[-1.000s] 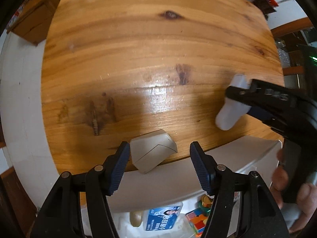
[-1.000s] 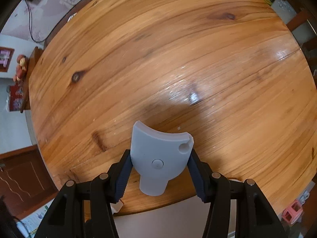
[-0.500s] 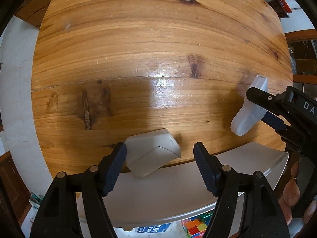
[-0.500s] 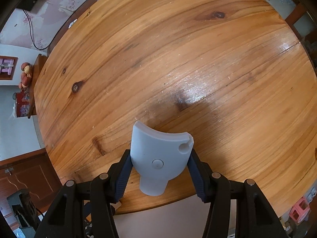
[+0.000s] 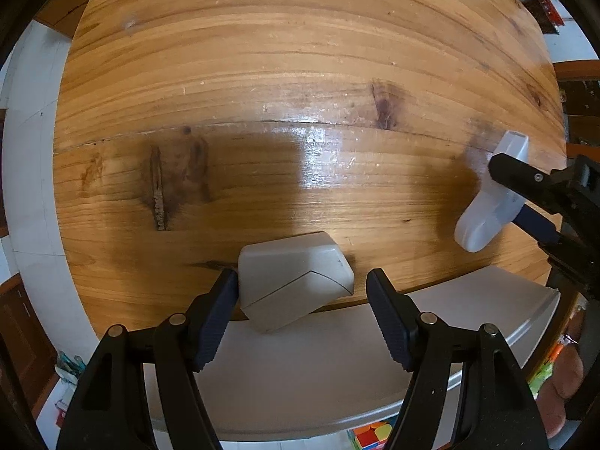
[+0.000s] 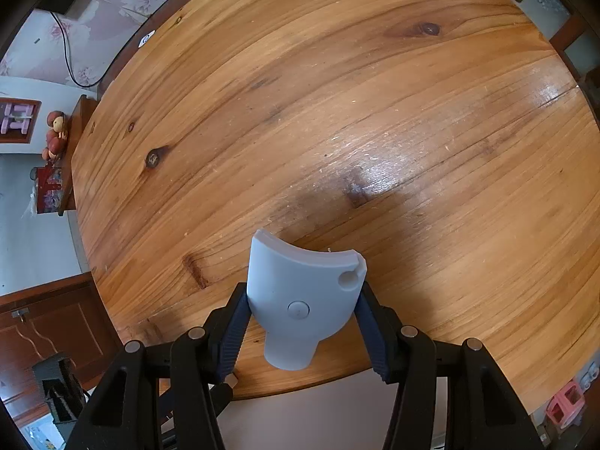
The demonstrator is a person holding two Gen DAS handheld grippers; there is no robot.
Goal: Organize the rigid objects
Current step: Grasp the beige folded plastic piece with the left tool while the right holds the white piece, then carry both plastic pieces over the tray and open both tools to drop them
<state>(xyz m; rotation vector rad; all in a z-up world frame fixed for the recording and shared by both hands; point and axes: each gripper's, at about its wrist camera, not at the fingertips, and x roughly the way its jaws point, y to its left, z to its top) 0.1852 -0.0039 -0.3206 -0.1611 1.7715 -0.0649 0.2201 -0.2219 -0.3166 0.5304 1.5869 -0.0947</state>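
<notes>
Under my tools is a round wooden counter [image 5: 262, 75], varnished pine with dark knots, a long seam across the boards and a bright patch of glare near the middle. One thing lies on it: a pale grey angular block [image 5: 292, 277], at the near edge and jutting a little past the rim. In my right wrist view the counter [image 6: 375, 112] shows only bare boards.

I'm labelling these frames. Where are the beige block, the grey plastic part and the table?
beige block [image 5: 288, 262], left wrist view, top face.
grey plastic part [image 6: 300, 292], right wrist view, flat front face.
table [image 6: 337, 112], right wrist view, bare wood.
</notes>
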